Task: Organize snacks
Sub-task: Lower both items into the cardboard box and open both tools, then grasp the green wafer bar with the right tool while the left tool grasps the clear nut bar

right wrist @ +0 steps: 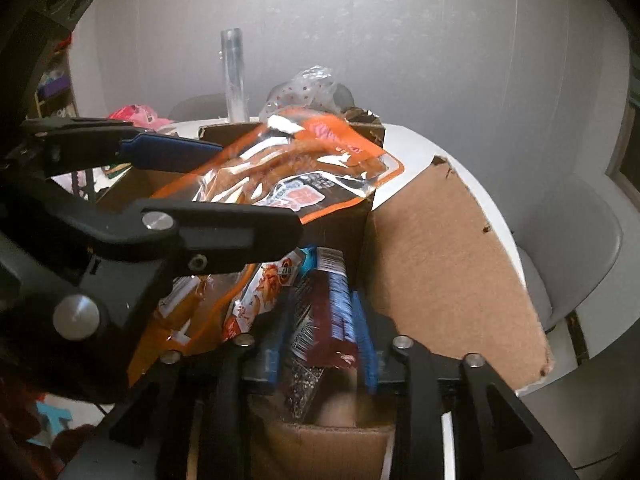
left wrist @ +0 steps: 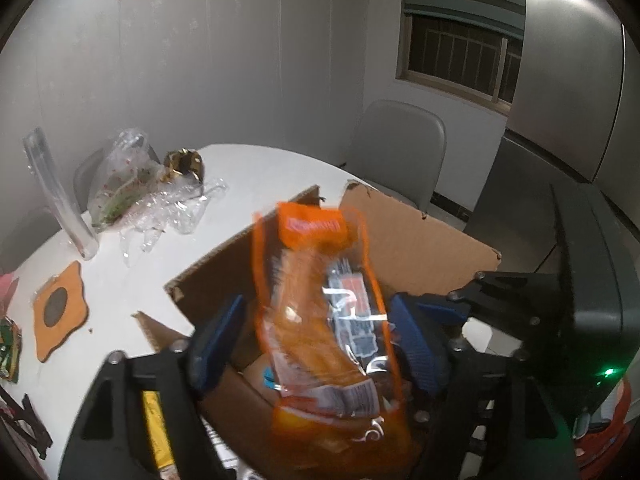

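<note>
The left hand-held gripper (left wrist: 316, 344) is standing wide over the open brown cardboard box (left wrist: 420, 240), its blue pads on either side of a blurred orange-and-clear plastic snack bag (left wrist: 320, 320); the pads do not look pressed against it, so the bag seems to be dropping free into the box. The right hand-held gripper (right wrist: 320, 344) is sitting low in the same box (right wrist: 448, 260), its jaws slightly parted around a dark maroon snack packet with a barcode (right wrist: 324, 312), and whether the pads are pressing on it I cannot tell. In the right wrist view, at ten o'clock of that packet, red-and-white and orange snack packs (right wrist: 260, 296) are already lying inside.

So the sorting is looking well along: several snacks are boxed and two more are going in. At nine o'clock of the box, on the white round worktop (left wrist: 248, 168), a green snack packet (left wrist: 8, 344) is still waiting at the edge, and a yellow packet (left wrist: 158, 432) is lying under the left gripper's frame. The crumpled clear wrappers (left wrist: 168, 208) at eleven o'clock look like leftovers.
</note>
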Demonstrator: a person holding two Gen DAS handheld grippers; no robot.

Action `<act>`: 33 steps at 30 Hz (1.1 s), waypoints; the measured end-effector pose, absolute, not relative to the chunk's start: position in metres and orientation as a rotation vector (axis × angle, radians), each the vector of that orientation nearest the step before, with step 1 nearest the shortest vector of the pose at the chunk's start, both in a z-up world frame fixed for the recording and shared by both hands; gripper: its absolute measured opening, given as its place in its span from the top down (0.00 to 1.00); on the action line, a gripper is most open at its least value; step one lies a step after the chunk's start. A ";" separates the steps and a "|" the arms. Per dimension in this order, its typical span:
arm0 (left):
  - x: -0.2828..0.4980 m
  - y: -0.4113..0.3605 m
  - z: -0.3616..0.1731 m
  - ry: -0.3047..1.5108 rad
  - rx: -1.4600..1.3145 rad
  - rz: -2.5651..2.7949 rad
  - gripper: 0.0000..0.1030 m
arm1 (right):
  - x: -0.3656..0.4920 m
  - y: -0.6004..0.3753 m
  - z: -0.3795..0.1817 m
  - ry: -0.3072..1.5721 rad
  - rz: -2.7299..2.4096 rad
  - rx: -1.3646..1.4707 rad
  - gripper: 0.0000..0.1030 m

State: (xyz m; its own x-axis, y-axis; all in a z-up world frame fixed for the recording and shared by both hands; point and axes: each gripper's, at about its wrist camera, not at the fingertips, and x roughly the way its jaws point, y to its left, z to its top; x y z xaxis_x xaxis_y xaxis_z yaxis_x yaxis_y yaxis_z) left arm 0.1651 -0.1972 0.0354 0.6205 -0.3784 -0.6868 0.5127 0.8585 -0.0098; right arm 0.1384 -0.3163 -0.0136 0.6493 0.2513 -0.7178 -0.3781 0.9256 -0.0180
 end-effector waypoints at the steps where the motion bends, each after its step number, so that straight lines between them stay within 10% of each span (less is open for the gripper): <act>1: 0.164 -0.195 0.036 0.736 0.192 -0.516 0.22 | 0.137 -0.315 -0.012 0.784 0.354 -0.180 0.69; 33: 0.027 0.039 0.022 0.529 0.024 -0.196 0.16 | 0.020 -0.186 0.049 0.483 0.592 -0.176 0.59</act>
